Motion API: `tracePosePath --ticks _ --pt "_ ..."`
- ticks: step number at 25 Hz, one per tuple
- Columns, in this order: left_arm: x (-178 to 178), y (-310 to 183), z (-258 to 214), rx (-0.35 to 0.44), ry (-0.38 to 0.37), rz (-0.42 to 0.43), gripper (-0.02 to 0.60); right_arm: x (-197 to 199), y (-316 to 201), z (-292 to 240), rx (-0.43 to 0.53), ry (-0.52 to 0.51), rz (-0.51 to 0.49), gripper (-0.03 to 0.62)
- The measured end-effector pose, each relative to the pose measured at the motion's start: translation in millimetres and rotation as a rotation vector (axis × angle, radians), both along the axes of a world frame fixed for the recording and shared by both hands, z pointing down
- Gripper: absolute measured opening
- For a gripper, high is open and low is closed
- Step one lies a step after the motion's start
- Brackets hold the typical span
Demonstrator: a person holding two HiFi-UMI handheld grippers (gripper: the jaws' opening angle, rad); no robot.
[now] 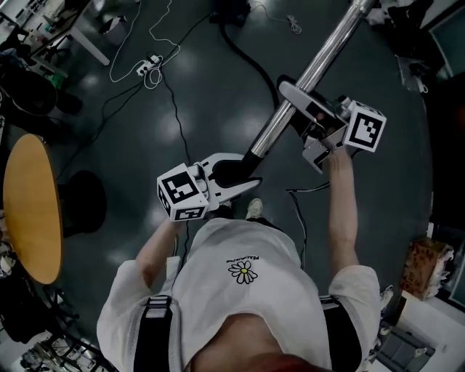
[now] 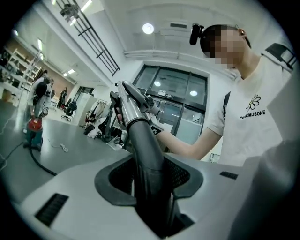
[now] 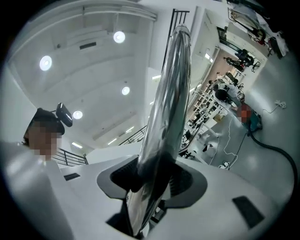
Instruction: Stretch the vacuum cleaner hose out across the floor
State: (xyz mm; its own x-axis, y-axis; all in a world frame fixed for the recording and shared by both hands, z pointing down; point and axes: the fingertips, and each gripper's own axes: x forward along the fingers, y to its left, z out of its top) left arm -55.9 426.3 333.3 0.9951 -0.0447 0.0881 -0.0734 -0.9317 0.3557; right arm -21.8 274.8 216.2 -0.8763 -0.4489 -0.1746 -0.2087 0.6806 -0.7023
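The vacuum's chrome wand (image 1: 323, 58) slants from the top right of the head view down to its black curved end (image 1: 247, 166). My left gripper (image 1: 243, 173) is shut on that black end (image 2: 143, 145), pads pressed on both sides of it. Higher up, my right gripper (image 1: 299, 116) is shut on the chrome tube (image 3: 171, 93), which runs up between its jaws (image 3: 152, 180). A black hose (image 1: 251, 62) curves over the dark floor from the wand toward the vacuum body (image 1: 229, 9) at the top edge. That body (image 3: 248, 117) looks red and teal.
A round wooden table (image 1: 33, 207) stands at the left with a black stool (image 1: 83, 203) beside it. White cables and a power strip (image 1: 149, 69) lie on the floor at upper left. A cardboard box (image 1: 425, 269) sits at the right. My shoes (image 1: 254, 209) are just below the wand's end.
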Motion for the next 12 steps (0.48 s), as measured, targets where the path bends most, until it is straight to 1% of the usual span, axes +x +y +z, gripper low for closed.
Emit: tracePosePath --ticks 4,7,8,10,12 --pt "2.9 5.6 -25.7 0.080 -0.009 -0.064 0.140 9.7 12.9 -30.4 0.060 -0.011 0.019 0.187" --pt "-13.6 5.6 -28.8 0.142 -0.032 -0.167 0.140 1.1 19.5 -35.1 0.094 0.013 0.024 0.189" --pt "-21.8 3.6 -29.4 0.174 -0.040 -0.215 0.140 -3.1 20.4 -35.3 0.102 0.022 0.028 0.189" --pt "-35.4 -0.6 -36.9 0.267 -0.034 -0.305 0.141 -8.4 21.6 -38.9 0.113 0.032 0.036 0.189" --pt "-49.9 -1.6 -47.2 0.343 -0.015 -0.362 0.141 -15.3 22.7 -44.3 0.124 0.031 0.046 0.189"
